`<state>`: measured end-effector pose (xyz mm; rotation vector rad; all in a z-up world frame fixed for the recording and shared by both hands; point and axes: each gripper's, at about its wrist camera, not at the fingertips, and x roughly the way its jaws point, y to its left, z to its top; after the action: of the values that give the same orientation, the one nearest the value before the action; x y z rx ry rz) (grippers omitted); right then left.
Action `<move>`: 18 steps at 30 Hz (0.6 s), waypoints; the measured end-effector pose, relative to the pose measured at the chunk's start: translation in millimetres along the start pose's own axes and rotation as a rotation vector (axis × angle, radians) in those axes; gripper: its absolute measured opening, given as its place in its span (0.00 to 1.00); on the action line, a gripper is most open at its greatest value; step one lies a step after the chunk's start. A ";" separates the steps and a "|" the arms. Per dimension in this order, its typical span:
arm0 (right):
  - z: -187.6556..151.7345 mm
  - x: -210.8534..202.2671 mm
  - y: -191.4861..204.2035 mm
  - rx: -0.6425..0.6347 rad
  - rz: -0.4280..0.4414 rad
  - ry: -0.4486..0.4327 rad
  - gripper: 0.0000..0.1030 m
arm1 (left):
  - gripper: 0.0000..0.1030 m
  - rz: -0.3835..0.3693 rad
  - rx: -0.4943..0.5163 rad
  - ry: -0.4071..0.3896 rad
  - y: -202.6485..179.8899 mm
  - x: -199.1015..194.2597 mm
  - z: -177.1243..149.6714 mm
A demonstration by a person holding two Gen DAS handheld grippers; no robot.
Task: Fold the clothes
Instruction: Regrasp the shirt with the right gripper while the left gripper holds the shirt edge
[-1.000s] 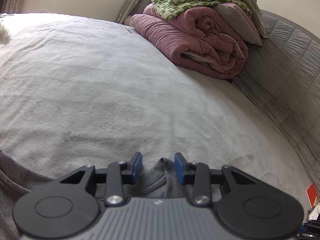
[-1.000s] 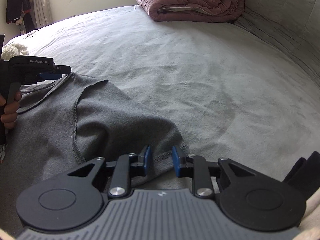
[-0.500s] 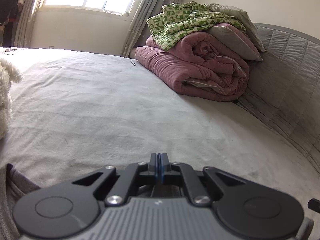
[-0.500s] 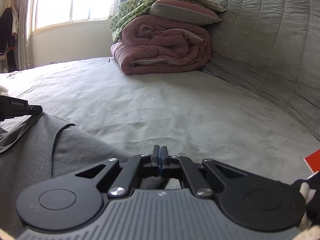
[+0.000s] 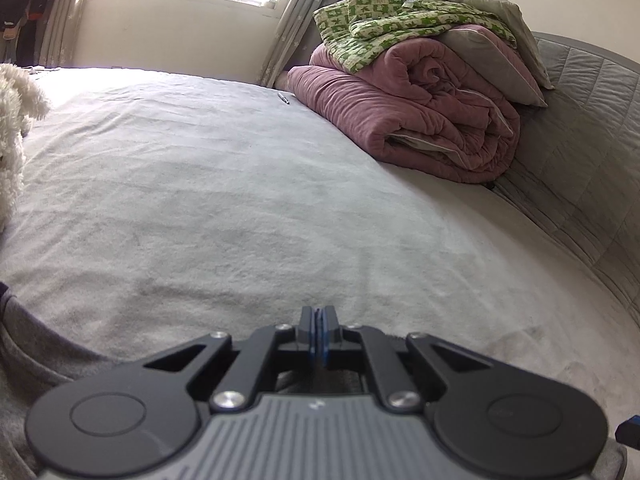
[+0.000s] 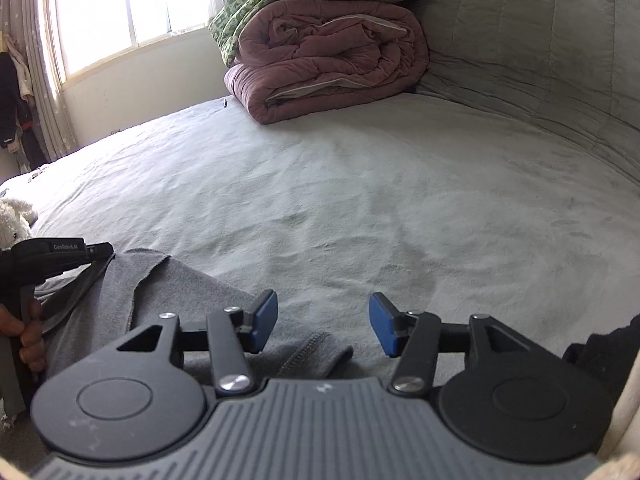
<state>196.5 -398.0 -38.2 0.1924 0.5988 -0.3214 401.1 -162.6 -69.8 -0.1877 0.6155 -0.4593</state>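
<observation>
- Your left hand-held gripper (image 5: pixel 319 330) is pinching the grey shirt (image 6: pixel 168 300), its blue pads pressed together on the collar edge.
- Your right hand-held gripper (image 6: pixel 323 323) is hanging with fingers spread wide, just above the shirt's sleeve hem.
- The shirt is lying on the bed (image 6: pixel 360 184), near its front edge.

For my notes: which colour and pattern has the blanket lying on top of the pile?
Green-and-white checked blanket; left wrist view.
</observation>
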 end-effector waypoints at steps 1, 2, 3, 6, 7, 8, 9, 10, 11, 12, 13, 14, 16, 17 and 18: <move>-1.2 0.4 2.4 -0.016 -0.015 -0.009 0.42 | 0.03 0.002 0.002 -0.001 -0.4 0.1 -0.3; -2.4 0.8 4.8 -0.031 -0.030 -0.019 0.18 | 0.03 0.006 0.004 -0.001 -0.7 0.5 -0.7; -3.6 1.1 7.2 -0.047 -0.046 -0.028 0.10 | 0.03 0.011 0.007 -0.001 -1.2 1.0 -1.2; -7.2 2.3 14.4 -0.094 -0.091 -0.057 0.06 | 0.03 0.034 0.026 -0.005 -5.1 0.8 -2.0; -8.4 2.7 16.9 -0.109 -0.107 -0.066 0.05 | 0.03 0.043 0.038 -0.008 -7.1 0.4 -2.3; -9.6 3.0 19.3 -0.125 -0.122 -0.075 0.05 | 0.03 0.053 0.053 -0.011 -9.6 -0.2 -2.6; -10.6 7.2 17.9 -0.129 -0.129 -0.070 0.05 | 0.03 0.064 0.070 -0.012 -12.4 0.0 -3.2; -11.7 12.0 15.9 -0.131 -0.135 -0.063 0.05 | 0.03 0.077 0.087 -0.013 -15.3 0.7 -3.9; -13.8 18.2 14.8 -0.135 -0.138 -0.049 0.05 | 0.03 0.089 0.105 -0.013 -18.2 1.4 -4.6; -16.1 24.6 13.8 -0.139 -0.142 -0.035 0.05 | 0.03 0.100 0.119 -0.012 -20.5 1.8 -4.8; -18.5 31.0 12.8 -0.144 -0.145 -0.020 0.05 | 0.04 0.109 0.130 -0.011 -22.5 2.0 -4.7; -17.9 30.3 12.8 -0.142 -0.142 -0.024 0.05 | 0.05 0.122 0.138 -0.015 -24.0 1.0 -4.4; -16.0 28.1 12.4 -0.136 -0.129 -0.027 0.07 | 0.09 0.152 0.149 -0.031 -26.7 -3.5 -3.3; -15.1 28.1 11.8 -0.132 -0.119 -0.021 0.09 | 0.10 0.166 0.148 -0.040 -27.8 -7.9 -2.3; -14.9 27.7 11.1 -0.129 -0.119 -0.021 0.10 | 0.10 0.174 0.138 -0.046 -28.9 -14.0 -1.0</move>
<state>214.2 -390.3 -65.4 0.0294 0.6093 -0.3980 380.1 -181.6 -54.7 -0.0129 0.5475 -0.3272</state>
